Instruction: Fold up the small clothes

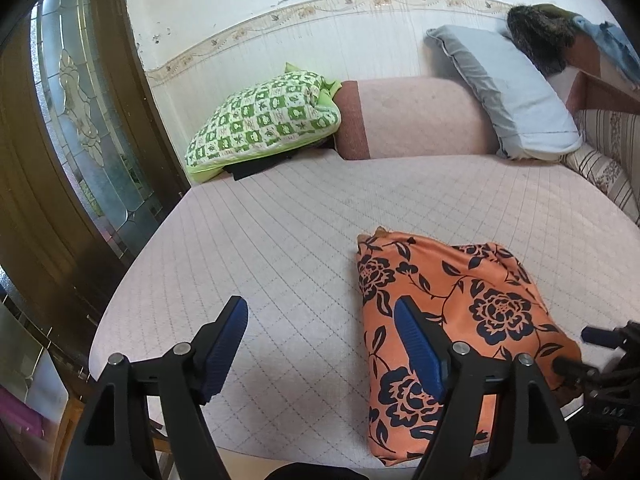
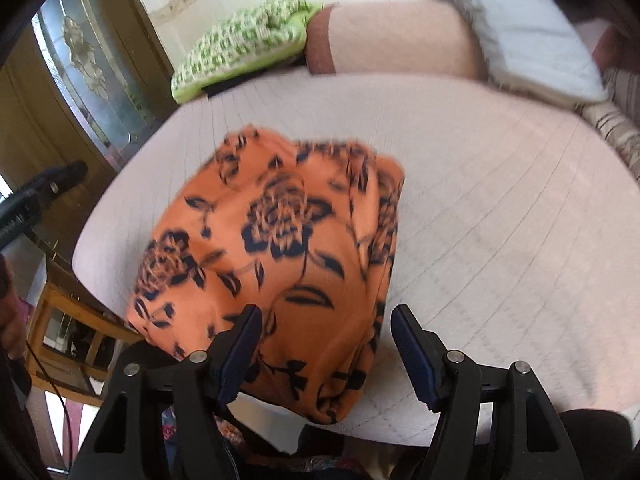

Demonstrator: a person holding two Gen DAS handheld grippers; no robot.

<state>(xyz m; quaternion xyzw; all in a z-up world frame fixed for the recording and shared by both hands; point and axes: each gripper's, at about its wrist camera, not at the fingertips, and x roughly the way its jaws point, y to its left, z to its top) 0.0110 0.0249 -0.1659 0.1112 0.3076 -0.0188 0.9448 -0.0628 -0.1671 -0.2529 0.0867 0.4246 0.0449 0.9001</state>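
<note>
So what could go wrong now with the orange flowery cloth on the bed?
The orange flowered cloth lies folded close to the near edge of the pink bed cover, so it could slide off. Both the left gripper and the right gripper are open and hold nothing, so nothing pins the loose, puffy folds and they might spring open. The right wrist view is blurry, so a fresh grab could miss.

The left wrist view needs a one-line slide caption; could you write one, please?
Open left gripper above a folded orange floral garment on the quilted pink bed cover.
</note>
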